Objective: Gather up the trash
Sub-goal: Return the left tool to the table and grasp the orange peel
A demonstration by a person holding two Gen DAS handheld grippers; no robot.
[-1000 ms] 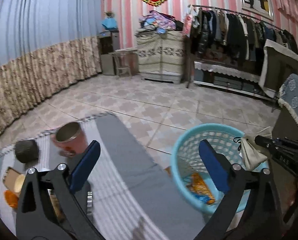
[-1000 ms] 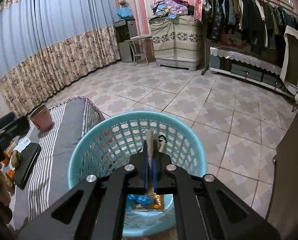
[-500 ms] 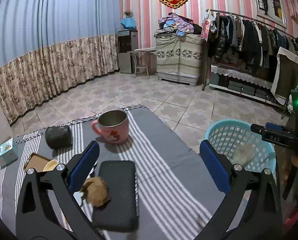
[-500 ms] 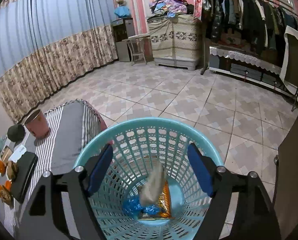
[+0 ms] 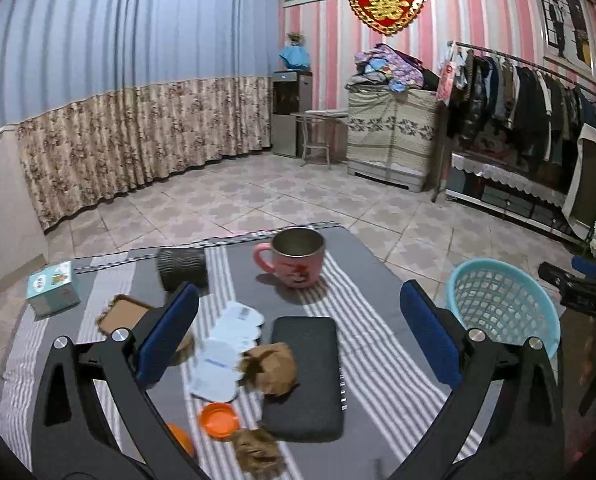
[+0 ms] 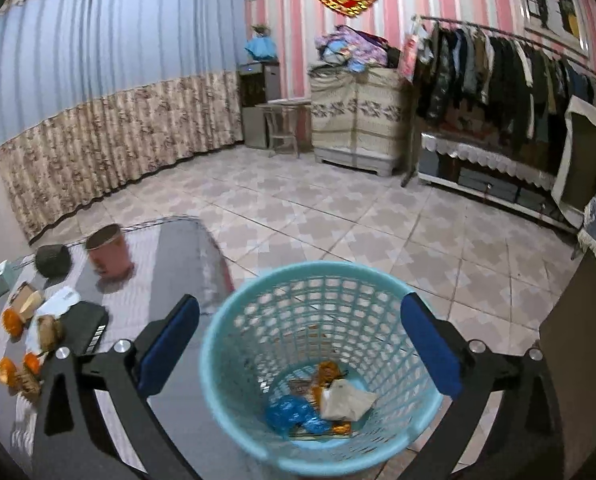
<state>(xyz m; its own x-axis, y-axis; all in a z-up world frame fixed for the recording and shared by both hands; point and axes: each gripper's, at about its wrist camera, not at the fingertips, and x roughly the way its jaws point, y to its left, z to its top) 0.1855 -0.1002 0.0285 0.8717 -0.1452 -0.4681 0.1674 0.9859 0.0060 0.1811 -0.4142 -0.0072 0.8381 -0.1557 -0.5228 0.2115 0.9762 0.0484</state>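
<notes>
My right gripper (image 6: 299, 304) hovers above the turquoise basket (image 6: 226, 328). Its jaws are opening, with nothing between them. At the basket's bottom a beige crumpled paper (image 6: 343, 400) rests beside a blue wrapper (image 6: 294, 416) and an orange wrapper (image 6: 325, 372). My left gripper (image 5: 298, 292) is open and empty over the striped table (image 5: 377, 320). Below it a brown paper ball (image 5: 272, 368) sits on a black case (image 5: 303, 372). White wrappers (image 5: 226, 344), an orange cap (image 5: 220, 420) and another brown crumple (image 5: 258, 456) lie nearby.
A pink mug (image 5: 296, 256), a dark cylinder (image 5: 182, 268), a teal box (image 5: 52, 290) and a cardboard piece (image 5: 124, 316) stand farther back on the table. The basket (image 5: 501, 308) stands on the tiled floor off the table's right edge. A clothes rack lines the far wall.
My right gripper went from shut on the beige paper to wide open, and the paper fell into the basket. My left gripper swung left from the basket to above the table's trash.
</notes>
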